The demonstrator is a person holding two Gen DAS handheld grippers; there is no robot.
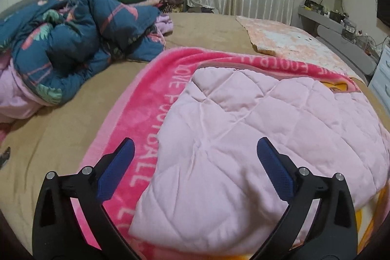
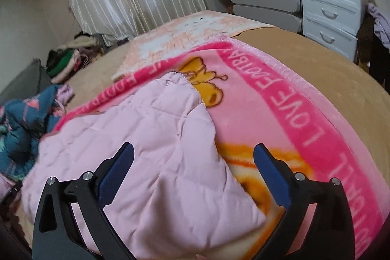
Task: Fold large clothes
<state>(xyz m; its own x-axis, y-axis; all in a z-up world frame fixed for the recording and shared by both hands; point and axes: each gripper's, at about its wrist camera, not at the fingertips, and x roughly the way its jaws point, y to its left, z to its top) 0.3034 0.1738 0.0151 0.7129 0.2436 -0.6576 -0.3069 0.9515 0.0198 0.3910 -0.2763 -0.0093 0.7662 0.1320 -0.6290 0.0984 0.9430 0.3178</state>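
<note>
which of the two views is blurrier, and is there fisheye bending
Right wrist view is blurrier: the pale pink quilt and the blue floral duvet smear at the left edge. Left wrist view is sharp on the quilt. Both bend the bed edges, with dark corners.

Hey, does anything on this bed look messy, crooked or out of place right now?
Yes. The pale pink quilted garment lies skewed across the pink blanket, edges uneven and rumpled rather than squarely folded. A blue floral quilt sits bunched in a heap at the bed's far side. Nothing looks torn or spilled.
</note>
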